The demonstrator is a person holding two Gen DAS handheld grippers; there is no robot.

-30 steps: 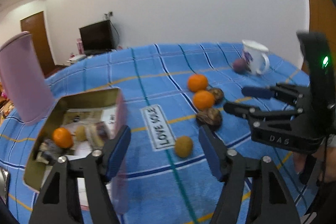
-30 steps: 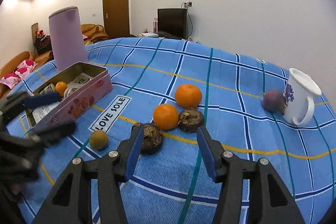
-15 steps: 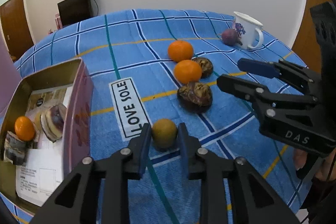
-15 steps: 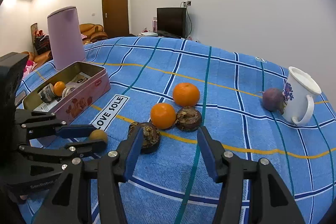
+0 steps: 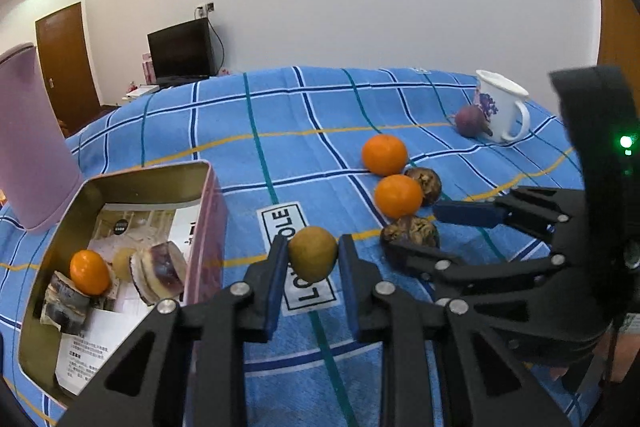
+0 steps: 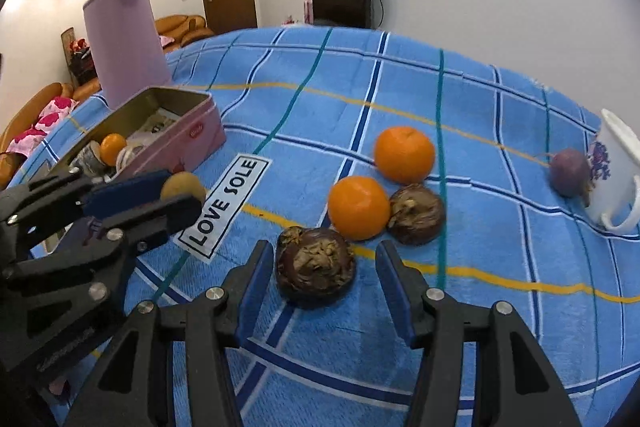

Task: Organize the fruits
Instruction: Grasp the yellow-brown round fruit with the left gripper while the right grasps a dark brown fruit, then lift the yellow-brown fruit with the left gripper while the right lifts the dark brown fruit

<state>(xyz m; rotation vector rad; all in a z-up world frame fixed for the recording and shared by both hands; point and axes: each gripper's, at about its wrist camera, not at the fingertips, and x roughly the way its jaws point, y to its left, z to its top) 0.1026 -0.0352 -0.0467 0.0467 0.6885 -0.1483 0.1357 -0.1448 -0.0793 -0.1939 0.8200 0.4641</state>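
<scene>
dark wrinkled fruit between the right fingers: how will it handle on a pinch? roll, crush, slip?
The dark wrinkled fruit is squat and sits flat on the cloth, so it probably will not roll far. Its cracked, dried-looking top suggests a brittle shell that may flake under pressure. The rough skin should grip the right gripper well.

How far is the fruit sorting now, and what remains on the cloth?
Done: one small orange lies in the tin. In hand: the left gripper is shut on a yellow-brown fruit; the right gripper stands open around a dark fruit. Left: two oranges, another dark fruit, a purple one.
</scene>
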